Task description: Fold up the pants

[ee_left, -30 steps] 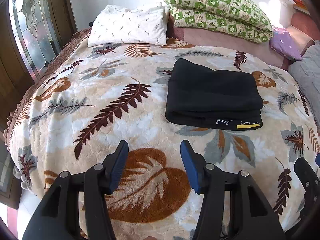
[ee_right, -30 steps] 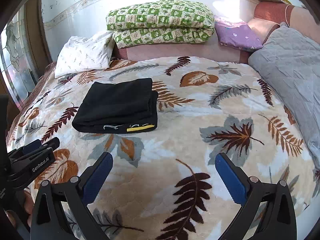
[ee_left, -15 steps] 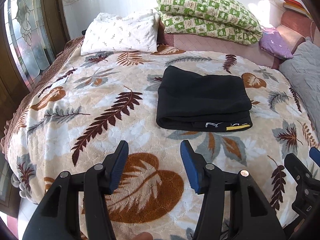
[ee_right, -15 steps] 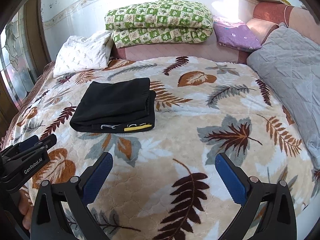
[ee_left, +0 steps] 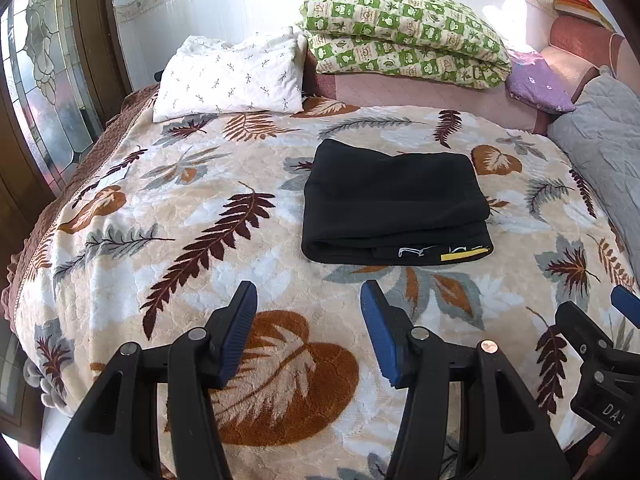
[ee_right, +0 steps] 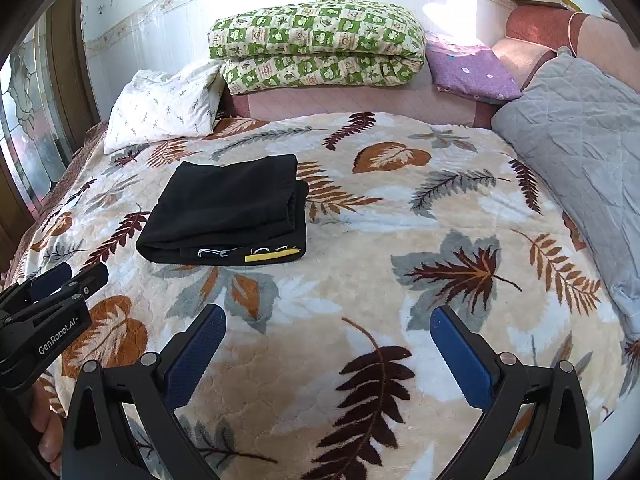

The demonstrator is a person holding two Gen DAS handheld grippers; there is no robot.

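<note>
We see the room first: a white wall with a patterned border, a stained-glass door point(ee_left: 44, 80) at the left, and a wide bed under a plush leaf-print blanket point(ee_left: 192, 208), with a white pillow point(ee_left: 232, 76), a folded green checked quilt point(ee_left: 404, 36) and a grey quilted cover point(ee_right: 580, 128) around its edges. On the blanket's middle lie the black pants point(ee_left: 394, 200), folded into a thick rectangle; we judge them soft, limp and light, best taken at a corner or the folded edge. Our left gripper point(ee_left: 308, 320) and right gripper point(ee_right: 328, 344) hover with fingers released, empty, short of the pants.
</note>
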